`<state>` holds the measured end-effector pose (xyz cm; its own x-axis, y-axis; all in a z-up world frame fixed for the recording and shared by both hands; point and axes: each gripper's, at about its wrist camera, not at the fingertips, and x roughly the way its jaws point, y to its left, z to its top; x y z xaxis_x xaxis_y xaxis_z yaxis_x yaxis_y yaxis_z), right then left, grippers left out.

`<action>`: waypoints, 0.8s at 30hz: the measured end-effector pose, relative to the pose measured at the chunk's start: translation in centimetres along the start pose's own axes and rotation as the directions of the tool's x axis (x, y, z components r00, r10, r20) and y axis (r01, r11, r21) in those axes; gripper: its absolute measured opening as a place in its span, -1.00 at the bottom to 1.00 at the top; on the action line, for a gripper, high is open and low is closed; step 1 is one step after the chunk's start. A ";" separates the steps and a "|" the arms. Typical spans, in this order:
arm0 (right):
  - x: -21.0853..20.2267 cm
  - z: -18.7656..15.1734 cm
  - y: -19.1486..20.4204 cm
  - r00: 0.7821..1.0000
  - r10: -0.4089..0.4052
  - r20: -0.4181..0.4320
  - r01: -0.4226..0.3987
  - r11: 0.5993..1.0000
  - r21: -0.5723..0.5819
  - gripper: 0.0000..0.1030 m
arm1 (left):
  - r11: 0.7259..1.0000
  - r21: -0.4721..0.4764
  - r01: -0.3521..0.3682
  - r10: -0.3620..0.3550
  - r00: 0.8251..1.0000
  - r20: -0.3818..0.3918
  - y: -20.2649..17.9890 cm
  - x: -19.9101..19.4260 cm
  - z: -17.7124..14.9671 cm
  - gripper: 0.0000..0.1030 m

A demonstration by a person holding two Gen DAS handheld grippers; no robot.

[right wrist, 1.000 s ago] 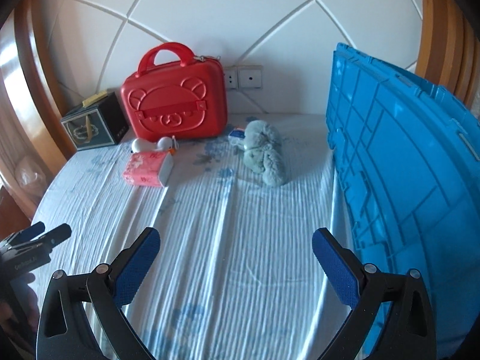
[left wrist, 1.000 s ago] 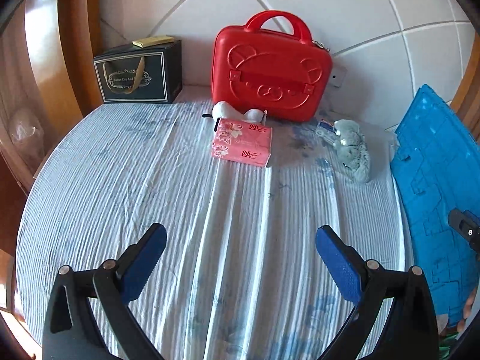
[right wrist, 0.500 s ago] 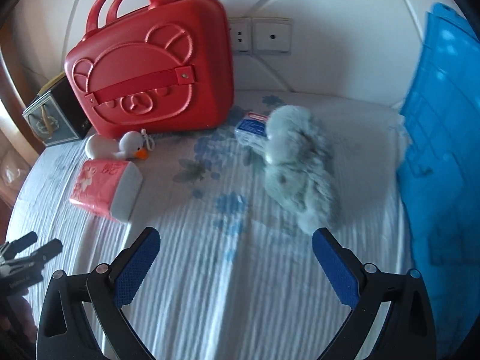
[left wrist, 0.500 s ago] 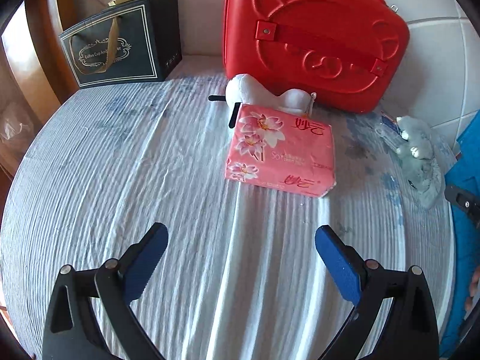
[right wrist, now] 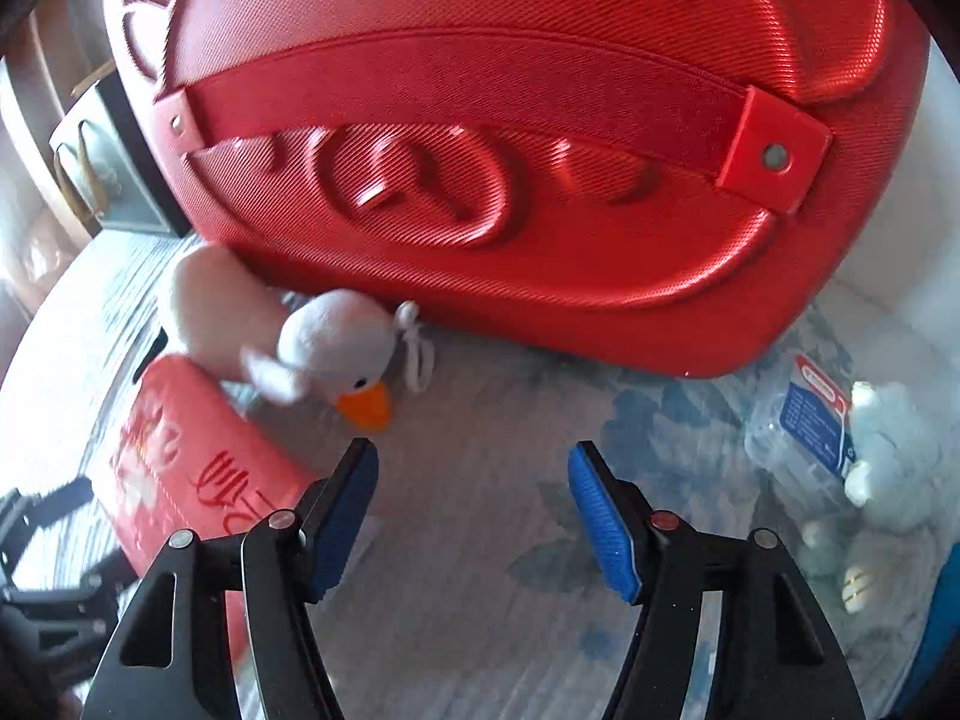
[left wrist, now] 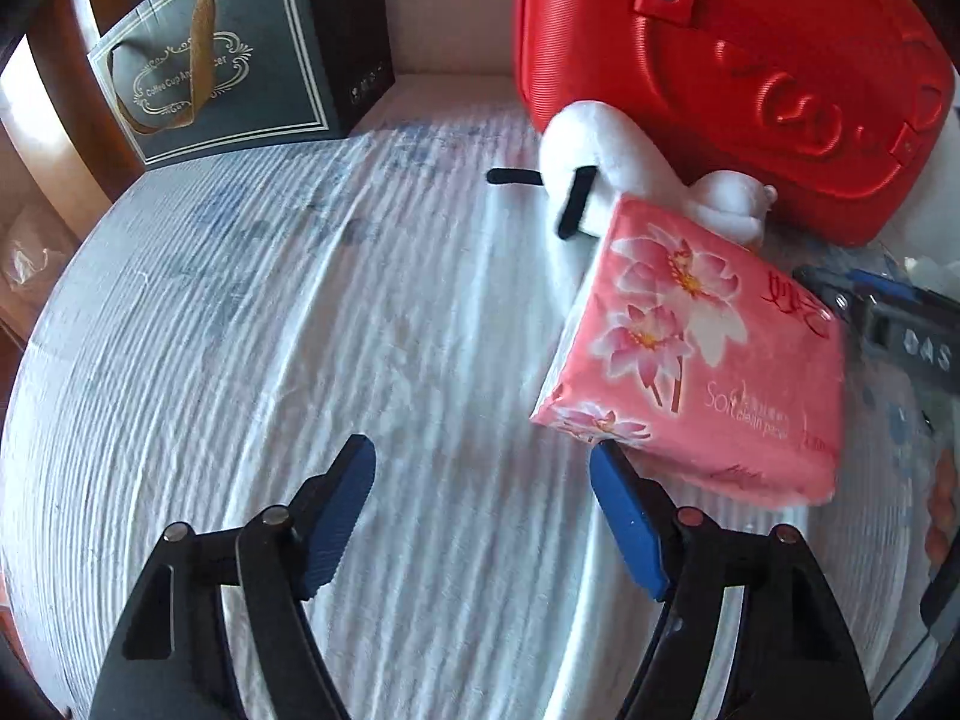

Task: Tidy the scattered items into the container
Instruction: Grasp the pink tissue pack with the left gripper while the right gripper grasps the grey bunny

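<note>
Here the red bear-face case (right wrist: 510,138) stands closed on its edge against the white wall, so its inside is hidden. A dark gift box (left wrist: 240,54) with a gold ribbon handle stands to its left, also closed. The bed sheet (left wrist: 270,330) is white-blue with fine stripes and a faint flower print. On it the pink tissue pack (left wrist: 696,360) lies just in front of the white duck plush (right wrist: 324,342), which touches the case. The left gripper (left wrist: 483,450) is empty, jaws apart, its right pad touching the corner of the pack. The right gripper (right wrist: 474,450) is empty too, jaws apart, near the duck's beak. At the right edge a grey plush (right wrist: 888,468) and a clear packet (right wrist: 804,426) are blurred and partly cut off.
</note>
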<state>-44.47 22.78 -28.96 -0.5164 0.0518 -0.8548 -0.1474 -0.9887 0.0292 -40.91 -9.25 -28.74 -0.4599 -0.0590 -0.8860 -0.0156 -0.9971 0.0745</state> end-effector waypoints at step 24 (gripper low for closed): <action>-9.2 -6.8 -18.2 0.972 -0.236 0.000 0.221 0.910 0.351 0.99 | 0.994 0.111 0.017 -0.007 0.996 -0.090 -7.5 -2.4 1.5 0.82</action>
<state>-31.29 39.38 -25.21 -0.4667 0.2835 -0.8378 -0.5442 -0.8387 0.0193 -41.03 -1.54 -26.49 -0.3781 -0.0563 -0.9241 -0.1215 -0.9865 0.1098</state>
